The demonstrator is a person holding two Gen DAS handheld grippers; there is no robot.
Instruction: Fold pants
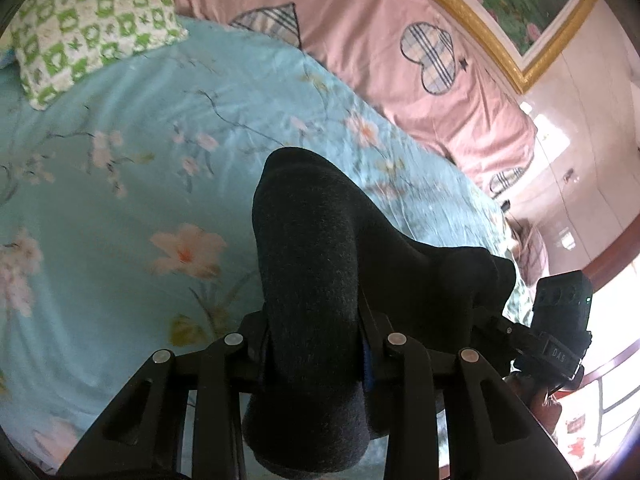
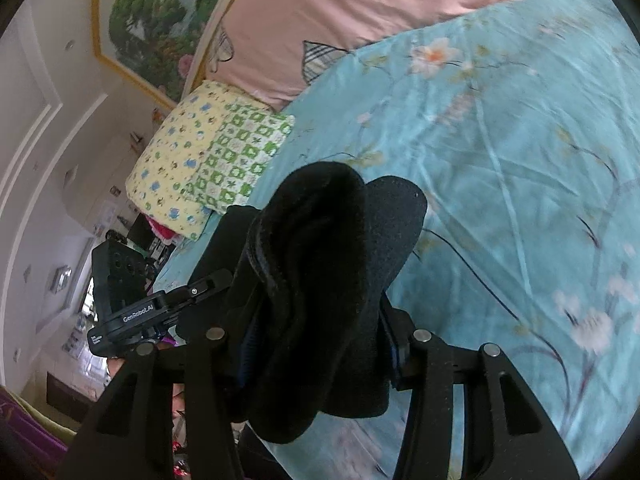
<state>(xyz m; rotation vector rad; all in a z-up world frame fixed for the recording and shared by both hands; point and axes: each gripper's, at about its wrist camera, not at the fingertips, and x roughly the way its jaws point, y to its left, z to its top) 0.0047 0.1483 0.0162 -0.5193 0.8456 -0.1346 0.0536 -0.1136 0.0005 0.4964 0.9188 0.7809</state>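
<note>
The dark fleece pants (image 1: 312,264) are bunched between the fingers of my left gripper (image 1: 316,344), which is shut on them and holds them above the bed. In the right wrist view the same pants (image 2: 320,280) are bunched in my right gripper (image 2: 320,340), also shut on the cloth. The fabric hides both sets of fingertips. The right gripper's body shows at the right edge of the left wrist view (image 1: 560,328). The left gripper's body shows at the left of the right wrist view (image 2: 132,312). The two grippers are close together, side by side.
A light blue floral bedsheet (image 1: 120,208) covers the bed below. A green checked pillow (image 1: 88,24) and a pink quilt (image 1: 380,40) lie at the far end. A yellow patterned pillow (image 2: 176,160) sits beside the green one. A framed picture (image 2: 152,20) hangs on the wall.
</note>
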